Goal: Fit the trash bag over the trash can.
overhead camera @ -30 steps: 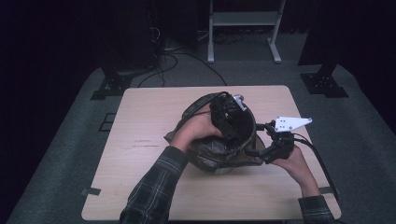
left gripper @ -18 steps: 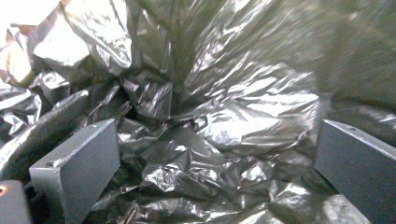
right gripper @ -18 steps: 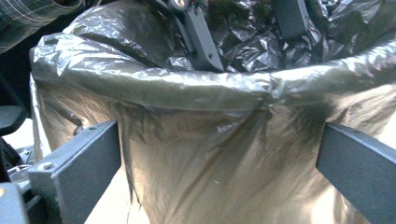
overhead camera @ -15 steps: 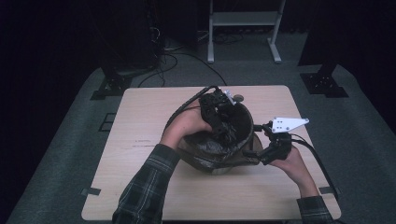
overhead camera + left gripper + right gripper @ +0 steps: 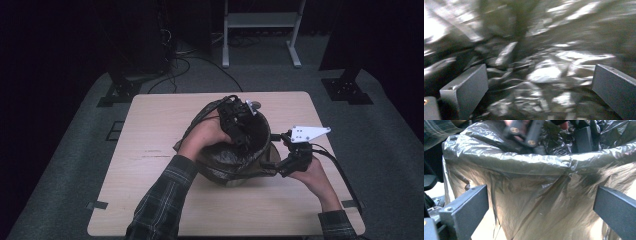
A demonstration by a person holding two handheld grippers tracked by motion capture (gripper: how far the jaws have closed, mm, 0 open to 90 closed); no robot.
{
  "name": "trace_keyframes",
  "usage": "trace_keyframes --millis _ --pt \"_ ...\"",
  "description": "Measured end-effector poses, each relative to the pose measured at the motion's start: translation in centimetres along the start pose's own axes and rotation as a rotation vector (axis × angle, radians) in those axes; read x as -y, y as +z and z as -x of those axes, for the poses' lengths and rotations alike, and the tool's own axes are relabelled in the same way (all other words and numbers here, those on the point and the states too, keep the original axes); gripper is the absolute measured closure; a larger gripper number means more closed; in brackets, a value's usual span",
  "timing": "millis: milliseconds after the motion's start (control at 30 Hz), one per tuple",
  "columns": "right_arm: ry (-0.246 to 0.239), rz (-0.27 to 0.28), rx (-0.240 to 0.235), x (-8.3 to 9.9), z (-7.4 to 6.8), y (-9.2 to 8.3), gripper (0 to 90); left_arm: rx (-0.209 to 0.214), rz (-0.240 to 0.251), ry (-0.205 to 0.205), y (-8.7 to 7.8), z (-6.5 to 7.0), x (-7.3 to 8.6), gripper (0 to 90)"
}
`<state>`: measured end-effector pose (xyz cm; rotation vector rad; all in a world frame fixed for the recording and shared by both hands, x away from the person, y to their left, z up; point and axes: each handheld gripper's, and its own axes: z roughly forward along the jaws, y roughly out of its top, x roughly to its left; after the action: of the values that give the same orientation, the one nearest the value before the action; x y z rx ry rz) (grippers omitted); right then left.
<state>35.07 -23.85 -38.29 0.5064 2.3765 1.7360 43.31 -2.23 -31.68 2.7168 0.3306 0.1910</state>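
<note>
A small container lined with a grey-brown plastic bag [image 5: 235, 167] stands mid-table. My left gripper [image 5: 240, 122] reaches into the bag's mouth from above, at the far rim. In the left gripper view, my left gripper [image 5: 540, 75] is open wide over blurred, crinkled, shiny plastic [image 5: 544, 72], with nothing between the jaws. My right gripper [image 5: 272, 150] is open against the bag's right side. The right gripper view has that gripper [image 5: 540, 195] spread either side of the bag's outer wall [image 5: 534, 202], just below the folded rim. The left gripper [image 5: 524, 131] shows above that rim.
The wooden table [image 5: 150, 150] has bare surface to the left and in front of the bag. Tape tabs [image 5: 95, 205] mark its front corners. Beyond the far edge stand a white frame [image 5: 260, 20], floor cables [image 5: 200, 57] and black stand feet [image 5: 117, 92].
My left hand and gripper have shifted toward the far rim and deeper into the bag's mouth. The right gripper has stayed beside the bag.
</note>
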Motion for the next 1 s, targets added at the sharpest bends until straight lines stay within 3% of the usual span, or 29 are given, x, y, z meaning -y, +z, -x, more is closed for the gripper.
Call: trace_keyframes --millis 300,433,567,733,867,1000 --pt "0.002 -0.009 0.002 0.1 -0.1 0.1 0.0 0.108 -0.034 0.079 1.1 2.3 -0.5 0.0" --pt "0.0 -0.011 0.008 0.0 -0.1 -0.1 0.0 0.065 -0.014 0.07 0.7 2.3 -0.7 0.0" --pt "0.007 -0.009 0.024 0.0 -0.2 -0.7 0.0 0.005 0.098 0.025 -1.4 1.2 -0.2 0.0" --pt "0.032 -0.009 0.061 0.2 -0.1 -1.9 0.0 -0.047 0.262 -0.025 -4.8 1.2 1.7 0.0" --pt "0.051 -0.014 0.101 0.8 -0.2 -3.3 0.0 -0.068 0.397 -0.049 -7.8 1.7 4.4 0.0" --pt "0.068 -0.054 0.146 2.3 -0.7 -4.6 0.0 -0.109 0.502 -0.064 -10.4 3.0 8.5 0.0"
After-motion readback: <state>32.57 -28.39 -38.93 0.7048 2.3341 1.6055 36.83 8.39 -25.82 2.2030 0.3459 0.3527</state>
